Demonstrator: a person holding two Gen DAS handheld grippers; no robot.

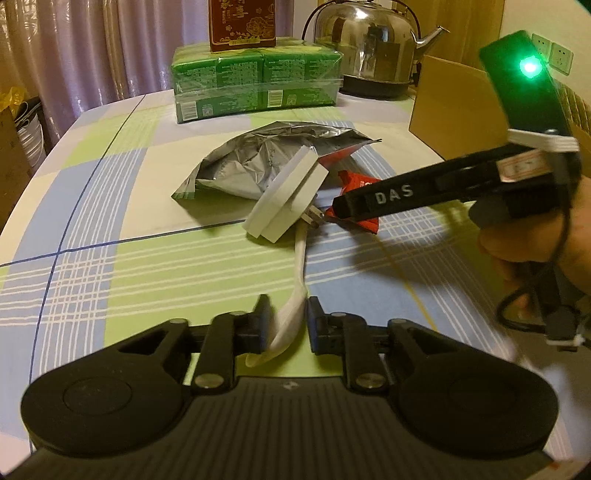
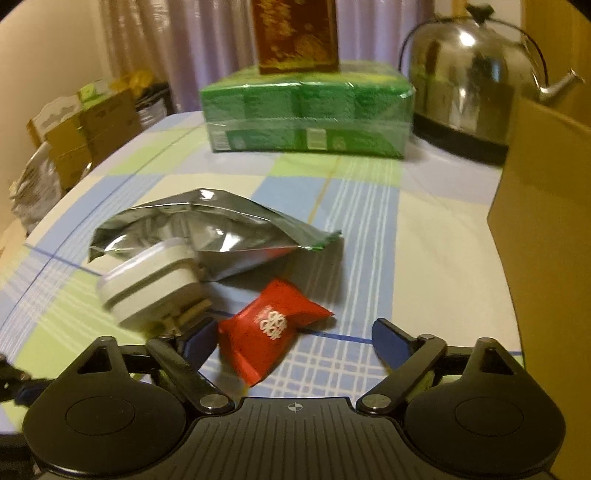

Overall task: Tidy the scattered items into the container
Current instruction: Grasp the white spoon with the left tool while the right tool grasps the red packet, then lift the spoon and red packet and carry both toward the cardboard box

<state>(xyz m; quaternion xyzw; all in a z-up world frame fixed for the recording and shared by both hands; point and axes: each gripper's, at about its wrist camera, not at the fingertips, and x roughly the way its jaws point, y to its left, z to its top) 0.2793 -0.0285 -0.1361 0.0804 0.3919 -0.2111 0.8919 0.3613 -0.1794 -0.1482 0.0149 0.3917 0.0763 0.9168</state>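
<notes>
My left gripper (image 1: 289,321) is shut on the flat white cord (image 1: 301,266) of a white plug adapter (image 1: 288,195), which tilts up against a crumpled silver foil bag (image 1: 236,162). In the right wrist view the adapter (image 2: 147,288) is blurred and sits just left of my right gripper (image 2: 295,343). That gripper is open, and a red candy packet (image 2: 269,332) lies on the cloth between its fingers, nearer the left one. From the left wrist view the right gripper (image 1: 338,210) reaches in from the right and partly covers the red packet (image 1: 356,181). A cardboard box (image 2: 546,221) stands at the right.
At the back, a green shrink-wrapped pack (image 1: 255,77) carries a dark red box (image 1: 242,26), with a steel kettle (image 1: 369,48) beside it. The checked tablecloth (image 1: 110,206) curves off at the left edge. Cartons and bags (image 2: 85,129) stand beyond it.
</notes>
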